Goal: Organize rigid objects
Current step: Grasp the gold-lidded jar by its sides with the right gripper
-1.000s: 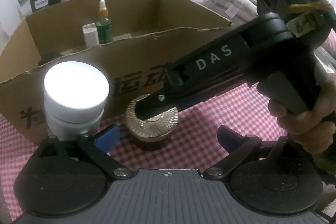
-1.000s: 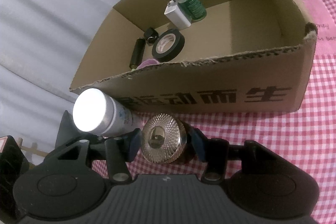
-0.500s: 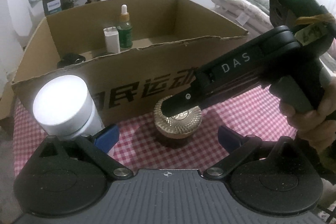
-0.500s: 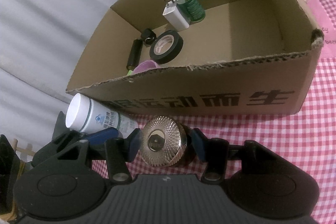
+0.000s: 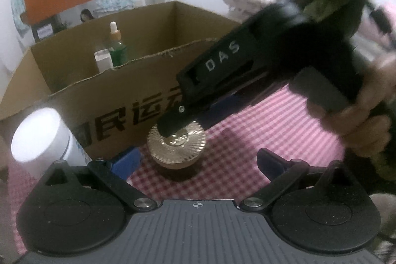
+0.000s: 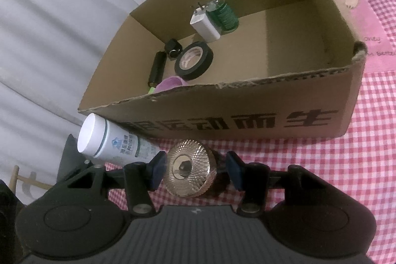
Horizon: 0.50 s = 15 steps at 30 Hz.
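Note:
A gold-lidded jar (image 6: 190,168) stands on the pink checked cloth in front of the cardboard box (image 6: 247,113). My right gripper (image 6: 195,171) straddles the jar with both blue pads close to its sides; a small gap shows on the right. In the left wrist view the right gripper's fingers (image 5: 178,123) reach down over the jar (image 5: 176,149). My left gripper (image 5: 198,161) is open and holds nothing. A white bottle (image 5: 40,137) stands just outside its left finger; it also shows tilted in the right wrist view (image 6: 111,140).
Inside the box lie a green dropper bottle (image 6: 221,10), a white charger (image 6: 204,25), a black tape roll (image 6: 193,60), a black cylinder (image 6: 156,68), a small black cap and a purple item (image 6: 170,83). Pink checked cloth (image 6: 346,165) covers the table.
My left gripper has pulled back and tilted, so the white bottle has slid out to the left of its fingers. The right gripper stays around the gold jar.

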Tool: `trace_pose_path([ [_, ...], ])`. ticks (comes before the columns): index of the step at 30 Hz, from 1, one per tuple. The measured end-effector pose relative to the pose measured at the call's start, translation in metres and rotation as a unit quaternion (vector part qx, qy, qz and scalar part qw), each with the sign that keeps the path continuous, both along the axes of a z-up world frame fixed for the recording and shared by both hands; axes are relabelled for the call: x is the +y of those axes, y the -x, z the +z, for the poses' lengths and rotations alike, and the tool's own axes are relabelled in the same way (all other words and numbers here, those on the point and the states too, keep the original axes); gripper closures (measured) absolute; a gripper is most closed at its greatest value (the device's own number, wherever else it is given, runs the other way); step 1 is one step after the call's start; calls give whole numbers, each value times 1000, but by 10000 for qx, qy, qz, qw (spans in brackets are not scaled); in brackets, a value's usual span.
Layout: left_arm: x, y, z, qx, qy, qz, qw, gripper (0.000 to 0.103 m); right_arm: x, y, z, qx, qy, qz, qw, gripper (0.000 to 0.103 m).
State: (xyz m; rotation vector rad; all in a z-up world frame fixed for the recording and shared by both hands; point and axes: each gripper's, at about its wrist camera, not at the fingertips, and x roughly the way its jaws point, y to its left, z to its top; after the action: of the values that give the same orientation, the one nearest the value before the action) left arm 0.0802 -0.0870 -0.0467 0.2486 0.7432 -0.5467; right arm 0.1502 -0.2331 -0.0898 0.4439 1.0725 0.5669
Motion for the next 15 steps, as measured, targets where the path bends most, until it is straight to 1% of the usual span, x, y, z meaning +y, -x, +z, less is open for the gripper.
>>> trace_pose_path([
  [2, -8, -4, -6, -51, -337, 73, 9994, 4, 0, 0, -1, -21, 15, 10, 10000, 47],
  [3, -12, -7, -9, -67, -492, 107, 9987, 6, 0, 0, -1, -26, 20, 26, 10000, 47],
  [5, -13, -11, -12, -30, -582, 125, 9982, 8, 0, -1, -3, -11, 11, 60, 10000, 49],
  [6, -14, -13, -14, 29, -544, 124, 9984, 10, 1, -2, -4, -4, 6, 87, 10000, 54],
  [7, -13, -15, -14, 89, -487, 121, 9987, 11, 1, -2, -5, 0, -11, 112, 9999, 55],
  [8, -13, -18, -15, 166, -406, 124, 9990, 16, 1, -2, -5, -1, -33, 136, 9999, 56],
  [9, -13, -20, -15, 216, -346, 143, 9991, 18, 1, -1, -4, -14, -27, 161, 9999, 57],
  [12, -13, -24, -13, 324, -157, 209, 9991, 18, 0, 0, -4, -24, -11, 176, 9998, 57],
  [15, -14, -27, -11, 491, 95, 165, 9986, 18, -7, 2, -3, 19, -14, 131, 9999, 57],
])
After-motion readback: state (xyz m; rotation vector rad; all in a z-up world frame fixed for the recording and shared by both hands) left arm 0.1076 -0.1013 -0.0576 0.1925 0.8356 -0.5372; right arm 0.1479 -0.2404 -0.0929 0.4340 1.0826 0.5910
